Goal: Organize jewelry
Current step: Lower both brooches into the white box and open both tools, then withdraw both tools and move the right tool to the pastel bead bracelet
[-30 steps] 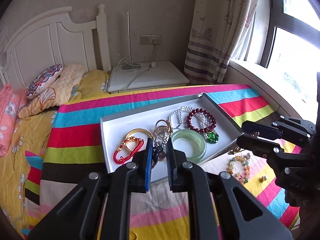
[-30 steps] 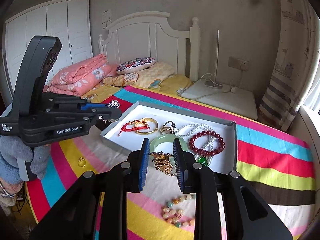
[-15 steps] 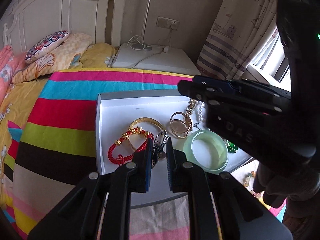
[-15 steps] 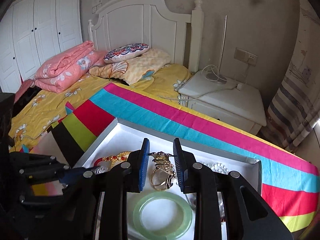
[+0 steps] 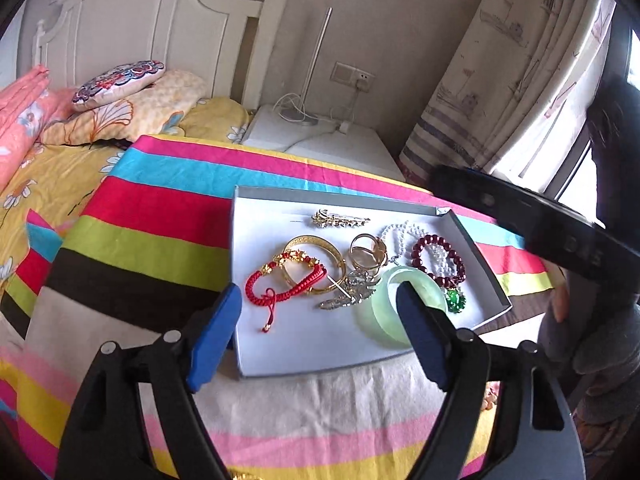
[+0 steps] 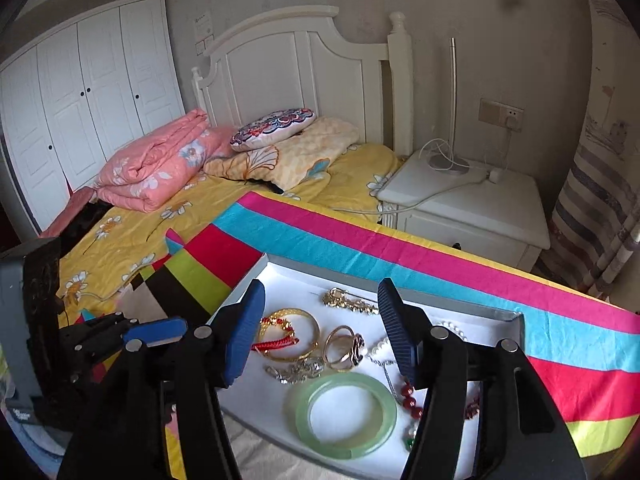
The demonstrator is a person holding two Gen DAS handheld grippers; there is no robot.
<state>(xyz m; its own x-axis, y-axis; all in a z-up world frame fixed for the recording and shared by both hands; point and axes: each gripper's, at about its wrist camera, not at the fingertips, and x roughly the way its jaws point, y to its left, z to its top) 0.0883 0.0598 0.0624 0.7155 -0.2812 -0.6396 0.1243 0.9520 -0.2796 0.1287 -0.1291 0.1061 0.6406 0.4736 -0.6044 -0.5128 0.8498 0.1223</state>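
While both grippers hang wide open with nothing in them, the jewelry sits in a white box [image 5: 288, 344] on a striped blanket [image 5: 160, 216].

Past the box are a white headboard [image 6: 296, 64], pillows [image 6: 276, 128], a nightstand [image 6: 472, 200] and a curtain [image 5: 520, 72]. The left gripper [image 5: 320, 332] hovers over the near edge of the box, with the red cord bracelet [image 5: 280, 288] just ahead between its blue pads and the green jade bangle [image 5: 388, 312] by its right pad. The right gripper [image 6: 320, 328] hovers over the box too, with a gold bangle [image 6: 296, 332], rings [image 6: 344, 348] and a gold brooch [image 6: 348, 302] ahead. A gray-gloved hand [image 5: 588, 344] holds it, to the right of the left gripper.
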